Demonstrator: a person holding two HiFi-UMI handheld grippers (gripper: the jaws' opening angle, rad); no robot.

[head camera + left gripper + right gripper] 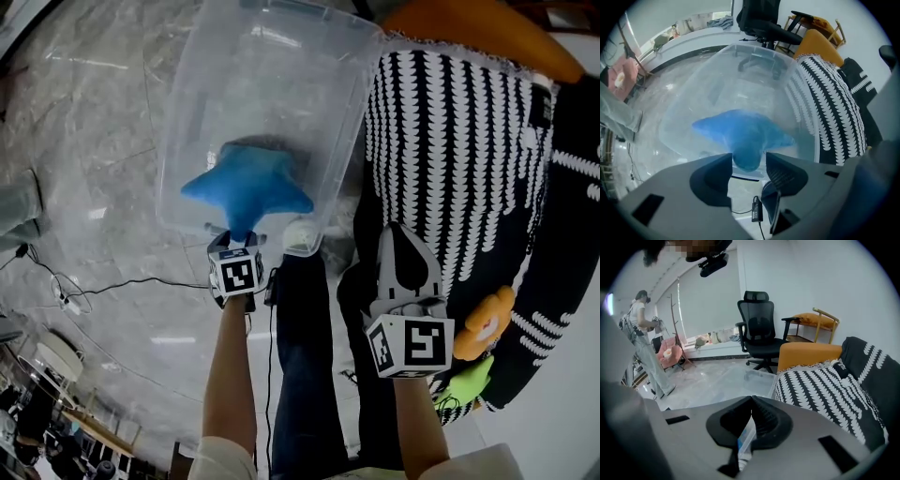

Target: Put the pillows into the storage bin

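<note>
Head view: a pale marbled floor (94, 131) is carrying a clear plastic storage bin (202, 84), and the blue star pillow (248, 183) is lying inside it, towards the near wall. The left gripper (238, 240) is pointing down at the bin's near edge. The right gripper (403, 242) is hovering over a sofa throw (450, 141) patterned in black and white leaves. Beside its marker cube an orange flower pillow (483, 323) and a green pillow (466, 380) are lying, the green one partly hidden. The only print showing is the square markers on the cubes.

Left gripper view: the fingers are standing spread, with one point of the blue star pillow (740, 131) sitting between them, unsqueezed. The storage bin (754, 49) is blurring the floor behind it, and a power adapter (756, 212) is lying below the jaws.

Right gripper view: the right gripper (751, 401) is keeping its fingers pressed together at the tips, pinching nothing. A black office chair (759, 329) is standing by a curved window, a person (642, 343) is standing at the left, and only a corner of the storage bin (759, 375) is showing
</note>
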